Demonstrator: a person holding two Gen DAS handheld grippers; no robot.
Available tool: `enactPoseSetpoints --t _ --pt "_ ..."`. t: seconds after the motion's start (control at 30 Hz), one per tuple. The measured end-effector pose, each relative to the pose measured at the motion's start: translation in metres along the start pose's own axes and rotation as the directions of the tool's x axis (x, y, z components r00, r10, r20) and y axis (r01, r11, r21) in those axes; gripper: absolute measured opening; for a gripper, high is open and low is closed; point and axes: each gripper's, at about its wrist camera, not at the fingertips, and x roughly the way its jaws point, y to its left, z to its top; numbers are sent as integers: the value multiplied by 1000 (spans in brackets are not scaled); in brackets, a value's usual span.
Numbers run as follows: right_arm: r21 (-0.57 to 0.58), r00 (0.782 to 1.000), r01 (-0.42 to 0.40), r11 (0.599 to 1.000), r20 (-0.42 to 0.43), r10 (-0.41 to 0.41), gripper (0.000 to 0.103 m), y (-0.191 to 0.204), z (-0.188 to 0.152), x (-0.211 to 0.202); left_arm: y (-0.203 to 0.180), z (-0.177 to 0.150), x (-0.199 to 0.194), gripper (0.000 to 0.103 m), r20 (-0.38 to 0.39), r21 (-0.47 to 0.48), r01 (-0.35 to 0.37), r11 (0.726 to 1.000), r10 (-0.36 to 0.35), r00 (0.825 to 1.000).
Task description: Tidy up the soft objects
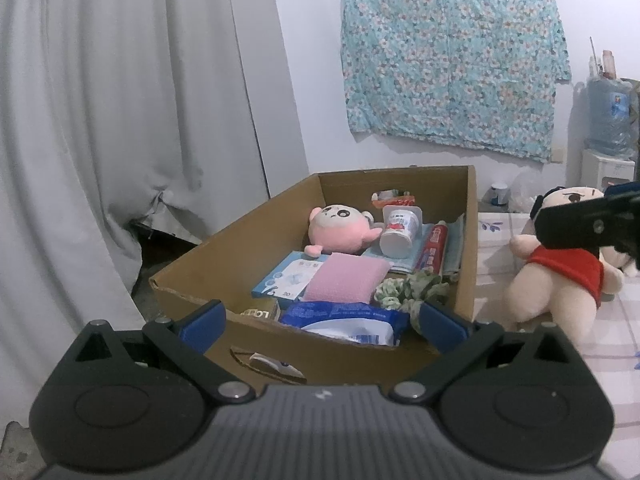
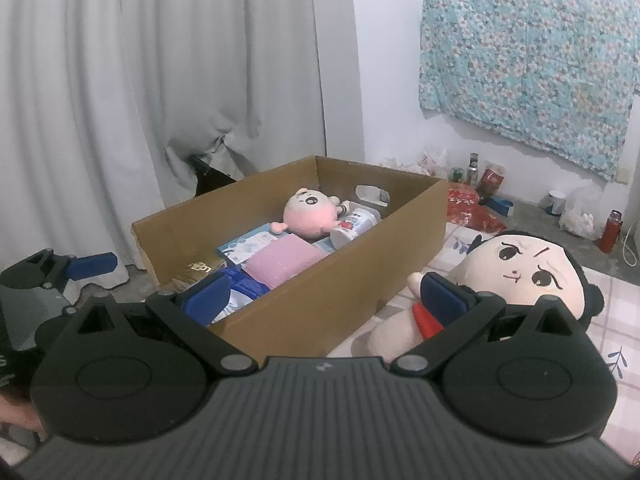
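A: What surrounds the cardboard box (image 1: 248,236)?
B: One doll in a red shirt (image 2: 532,268) lies just right of it, outside on the patterned bedding (image 2: 624,304); inside, one pink plush (image 1: 340,226), one pink sponge (image 1: 348,278), one toothpaste tube (image 1: 434,250), one green scrunchie (image 1: 414,286).
A: And the grippers?
B: The left gripper (image 1: 320,316) is spread wide, empty, before the box's near wall; the right gripper (image 2: 320,296) likewise, straddling the box's right wall; only the right view shows bottles beyond the box.

White curtain (image 2: 120,80) left; floral cloth (image 1: 452,60) on wall; water jug (image 1: 608,116) far rt.
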Motion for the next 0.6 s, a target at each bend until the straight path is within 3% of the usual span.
enactPoseSetpoints --t 0.6 --pt "-5 1000 -6 1000 -4 6 102 3 -1 -1 -3 1 -2 103 3 22 -8 1000 8 1000"
